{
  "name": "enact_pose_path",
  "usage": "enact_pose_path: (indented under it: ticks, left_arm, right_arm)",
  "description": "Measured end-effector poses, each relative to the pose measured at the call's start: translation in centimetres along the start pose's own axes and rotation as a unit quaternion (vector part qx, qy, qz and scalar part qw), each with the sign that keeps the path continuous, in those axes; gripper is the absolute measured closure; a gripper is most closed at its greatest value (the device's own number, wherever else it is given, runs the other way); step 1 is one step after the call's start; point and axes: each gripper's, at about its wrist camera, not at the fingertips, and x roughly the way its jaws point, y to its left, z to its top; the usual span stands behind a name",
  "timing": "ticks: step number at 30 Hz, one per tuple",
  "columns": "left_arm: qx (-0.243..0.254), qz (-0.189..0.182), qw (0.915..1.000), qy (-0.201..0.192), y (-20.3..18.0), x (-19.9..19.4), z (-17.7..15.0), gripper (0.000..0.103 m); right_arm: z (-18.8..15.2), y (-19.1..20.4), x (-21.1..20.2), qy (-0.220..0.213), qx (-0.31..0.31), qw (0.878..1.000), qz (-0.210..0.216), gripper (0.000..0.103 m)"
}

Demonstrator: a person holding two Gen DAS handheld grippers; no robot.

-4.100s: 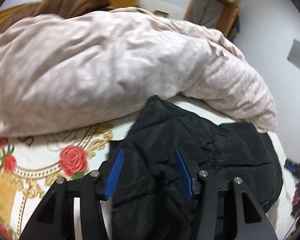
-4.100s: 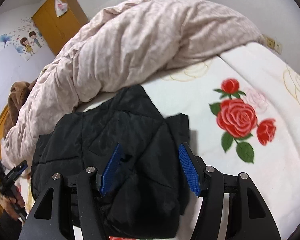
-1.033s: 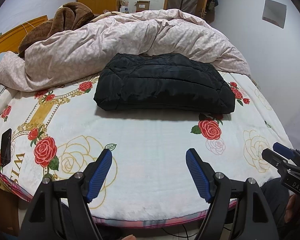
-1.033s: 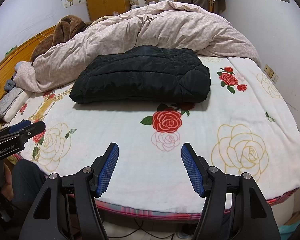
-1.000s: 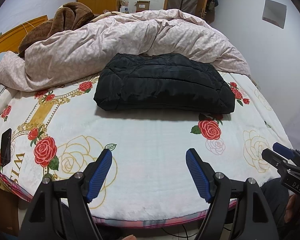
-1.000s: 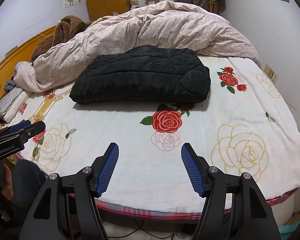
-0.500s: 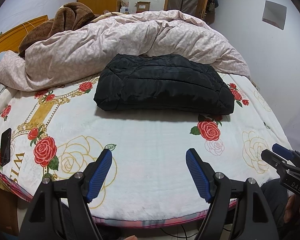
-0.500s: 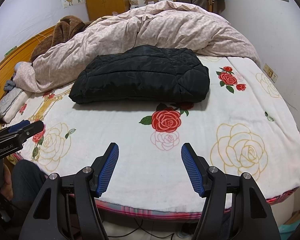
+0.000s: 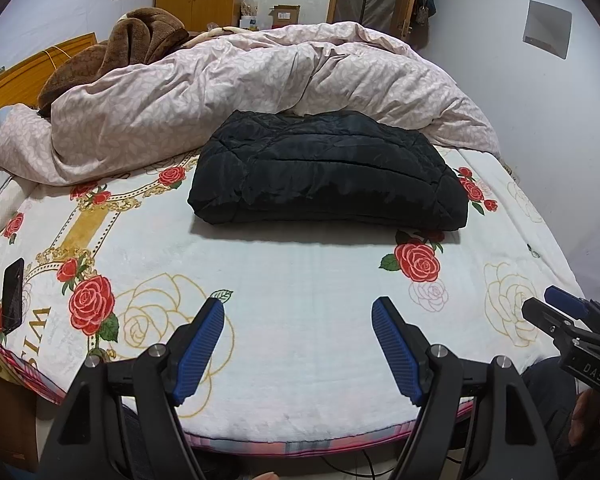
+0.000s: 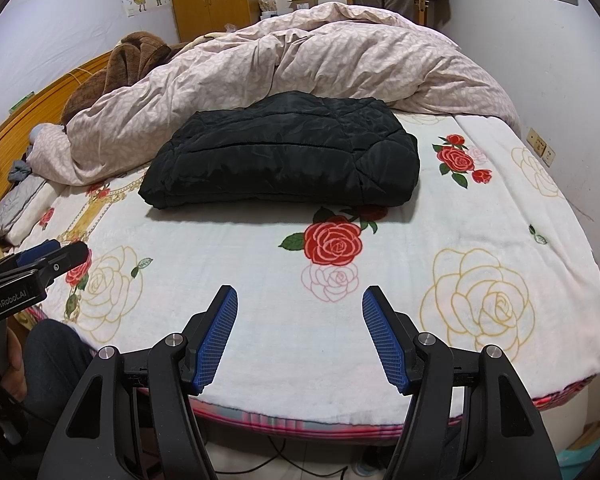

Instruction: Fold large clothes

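Observation:
A black quilted jacket (image 9: 328, 172) (image 10: 284, 152) lies folded into a thick rectangle on the rose-patterned blanket (image 9: 300, 280) (image 10: 380, 272), against the pink duvet. My left gripper (image 9: 298, 312) hangs open over the bed's near edge, well short of the jacket, with nothing between its blue pads. My right gripper (image 10: 300, 300) is open too, empty, over the same near edge. Each gripper shows in the other's view: the right gripper (image 9: 552, 312) at the far right, the left gripper (image 10: 56, 254) at the far left.
A crumpled pink duvet (image 9: 240, 92) (image 10: 320, 60) and a brown blanket (image 9: 112, 56) fill the back of the bed. A black phone (image 9: 13, 294) lies near the left edge. Folded grey clothes (image 10: 16, 204) sit at the left. A wall (image 9: 540, 120) runs along the right.
Since four seconds ago both grippers have pulled back from the jacket to the bed's near edge. Over the last second nothing has visibly moved.

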Motion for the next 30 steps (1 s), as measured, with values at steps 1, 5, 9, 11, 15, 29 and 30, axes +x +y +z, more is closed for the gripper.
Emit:
enact_pose_path:
  ticks: [1, 5, 9, 11, 15, 29, 30]
  left_arm:
    - [0.0, 0.0, 1.0, 0.0, 0.0, 0.0, 0.0, 0.025]
    - [0.0, 0.001, 1.0, 0.0, 0.1, 0.0, 0.0, 0.025]
    - [0.001, 0.011, 0.9999, -0.001, -0.5, -0.1, 0.0, 0.025]
    - [0.0, 0.014, 0.9999, -0.002, -0.7, -0.2, -0.1, 0.025]
    - [-0.002, 0.017, 0.9998, -0.003, -0.9, -0.2, -0.1, 0.025]
    - [-0.007, 0.027, 0.9996, -0.006, -0.9, -0.2, -0.1, 0.025]
    - [-0.006, 0.025, 0.9996, -0.006, -1.0, -0.2, -0.1, 0.025]
  right_arm:
    - [0.0, 0.0, 0.0, 0.0, 0.001, 1.0, 0.0, 0.038]
    - [0.0, 0.1, 0.0, 0.0, 0.0, 1.0, -0.001, 0.038]
    - [0.0, 0.1, 0.0, 0.0, 0.001, 1.0, -0.001, 0.038]
    - [0.0, 0.0, 0.0, 0.0, 0.001, 1.0, -0.001, 0.038]
    - [0.0, -0.1, 0.0, 0.0, 0.0, 1.0, 0.0, 0.038]
    - [0.0, -0.1, 0.1, 0.001, 0.001, 1.0, 0.0, 0.038]
    - [0.0, -0.1, 0.0, 0.002, 0.001, 1.0, -0.001, 0.038]
